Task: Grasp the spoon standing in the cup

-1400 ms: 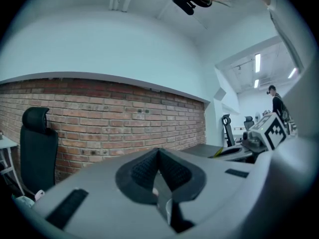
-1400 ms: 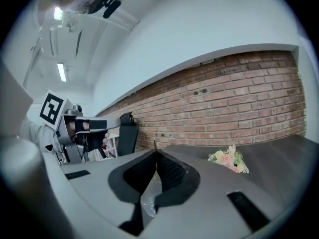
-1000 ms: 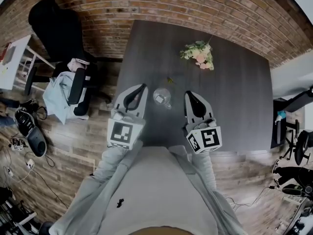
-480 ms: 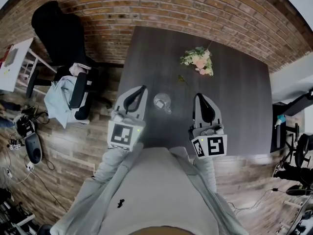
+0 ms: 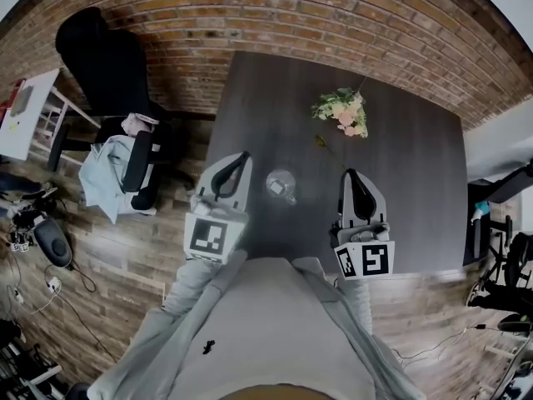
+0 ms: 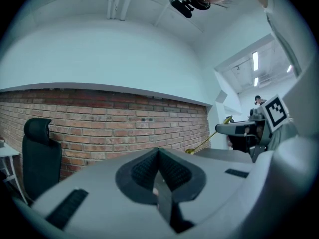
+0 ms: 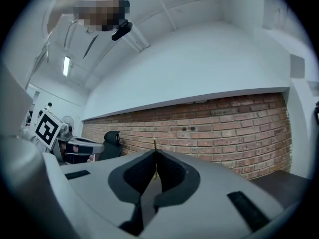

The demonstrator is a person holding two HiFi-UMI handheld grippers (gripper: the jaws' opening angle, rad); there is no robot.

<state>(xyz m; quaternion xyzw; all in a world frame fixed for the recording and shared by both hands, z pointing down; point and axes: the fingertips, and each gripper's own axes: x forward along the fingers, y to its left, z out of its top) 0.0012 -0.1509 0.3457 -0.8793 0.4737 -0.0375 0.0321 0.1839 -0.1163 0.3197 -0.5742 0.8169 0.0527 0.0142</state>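
A clear glass cup (image 5: 281, 185) stands on the dark table (image 5: 408, 182) between my two grippers. My right gripper (image 5: 351, 174) is to the right of the cup, shut on the thin gold spoon (image 5: 326, 147), which sticks out from the jaw tips toward the far left, clear of the cup. The right gripper view shows the spoon's handle (image 7: 155, 159) pinched between the closed jaws. The spoon (image 6: 208, 139) also shows in the left gripper view, slanting out of the right gripper (image 6: 234, 128). My left gripper (image 5: 241, 156) hovers left of the cup, shut with nothing in it (image 6: 158, 152).
A bunch of pale flowers (image 5: 341, 107) lies on the far part of the table. A brick wall (image 5: 275, 15) runs behind the table. A black office chair (image 5: 125, 157) with clothes on it stands at the table's left on the wooden floor.
My right gripper has moved right, away from the cup, carrying the gold spoon with it. The left gripper has stayed beside the cup.
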